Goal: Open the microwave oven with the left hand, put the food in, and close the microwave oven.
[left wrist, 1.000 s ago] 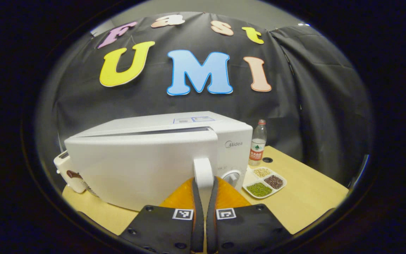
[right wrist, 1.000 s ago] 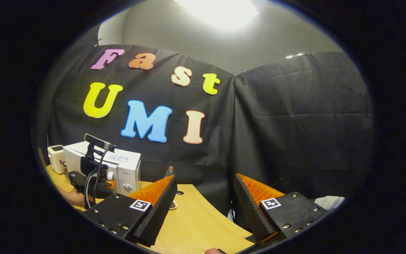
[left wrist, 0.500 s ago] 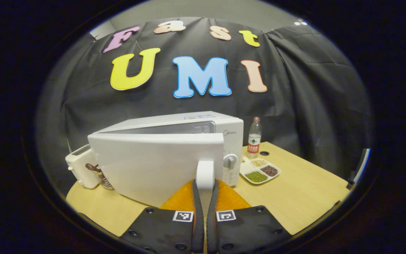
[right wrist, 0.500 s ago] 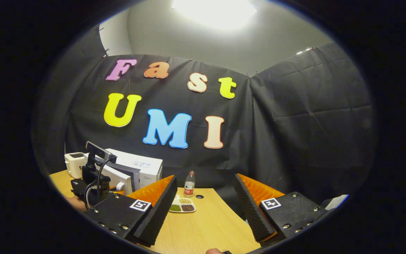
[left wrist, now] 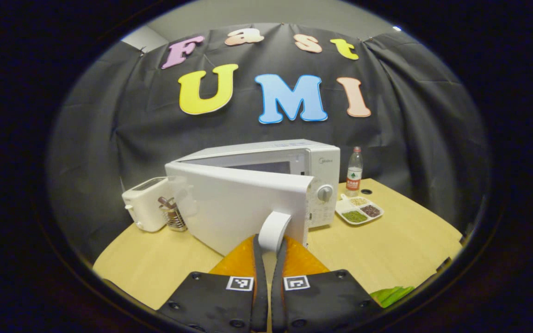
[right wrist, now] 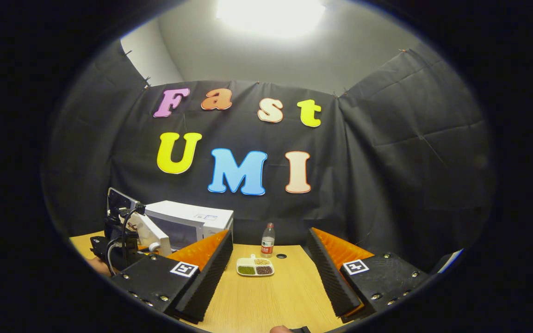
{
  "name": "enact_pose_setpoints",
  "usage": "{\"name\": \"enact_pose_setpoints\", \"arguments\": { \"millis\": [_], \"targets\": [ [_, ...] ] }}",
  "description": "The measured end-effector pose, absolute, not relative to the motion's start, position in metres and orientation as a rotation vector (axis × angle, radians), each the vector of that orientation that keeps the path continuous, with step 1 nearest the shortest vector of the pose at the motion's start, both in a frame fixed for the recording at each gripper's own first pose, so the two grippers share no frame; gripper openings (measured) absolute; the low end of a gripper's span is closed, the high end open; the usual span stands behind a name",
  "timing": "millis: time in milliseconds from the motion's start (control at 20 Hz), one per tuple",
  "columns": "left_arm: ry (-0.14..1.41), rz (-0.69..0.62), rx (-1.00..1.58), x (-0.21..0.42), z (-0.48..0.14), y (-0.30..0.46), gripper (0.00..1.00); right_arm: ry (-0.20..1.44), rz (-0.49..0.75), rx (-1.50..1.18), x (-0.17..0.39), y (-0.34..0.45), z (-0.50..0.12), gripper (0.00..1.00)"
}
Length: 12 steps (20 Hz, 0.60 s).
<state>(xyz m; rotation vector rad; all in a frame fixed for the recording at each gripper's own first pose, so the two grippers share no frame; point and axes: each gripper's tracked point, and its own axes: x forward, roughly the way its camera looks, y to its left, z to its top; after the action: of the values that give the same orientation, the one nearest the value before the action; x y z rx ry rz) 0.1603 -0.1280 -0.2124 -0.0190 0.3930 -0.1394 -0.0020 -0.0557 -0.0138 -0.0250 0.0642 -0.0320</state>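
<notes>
A white microwave (left wrist: 315, 159) stands at the back of the wooden table (left wrist: 400, 249). Its door (left wrist: 243, 208) is swung partly out, showing the cavity behind it. My left gripper (left wrist: 269, 244) is shut on the door's white handle (left wrist: 273, 229), one finger on each side. A green leafy thing (left wrist: 389, 295) lies at the table's near right edge. In the right gripper view the right gripper (right wrist: 270, 237) hangs open over the table with nothing between its fingers. Left of it stand the microwave (right wrist: 201, 219) and the left gripper (right wrist: 118, 240) at the door.
A white divided tray of beans (left wrist: 359, 213) (right wrist: 255, 267) lies right of the microwave, with a water bottle (left wrist: 353, 169) (right wrist: 268, 239) behind it. A white toaster (left wrist: 145, 210) and a metal utensil holder (left wrist: 174, 218) stand left of the microwave.
The microwave door has swung further open as my left gripper drew the handle back. The right gripper's view has turned left, bringing the tray and bottle into sight. The right gripper stays open.
</notes>
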Motion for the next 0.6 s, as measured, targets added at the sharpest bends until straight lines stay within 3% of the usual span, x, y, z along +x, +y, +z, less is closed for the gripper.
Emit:
{"name": "enact_pose_setpoints", "arguments": {
  "millis": [50, 600],
  "targets": [
    [0.397, -0.121, -0.017, 0.154, -0.212, -0.119, 0.13, 0.067, -0.005, -0.021, -0.004, -0.051, -0.015, 0.98],
    [0.429, -0.008, -0.009, 0.103, -0.220, -0.032, 0.09, 0.076, 0.153, 0.015, 0.002, 0.008, -0.017, 0.98]
  ]
}}
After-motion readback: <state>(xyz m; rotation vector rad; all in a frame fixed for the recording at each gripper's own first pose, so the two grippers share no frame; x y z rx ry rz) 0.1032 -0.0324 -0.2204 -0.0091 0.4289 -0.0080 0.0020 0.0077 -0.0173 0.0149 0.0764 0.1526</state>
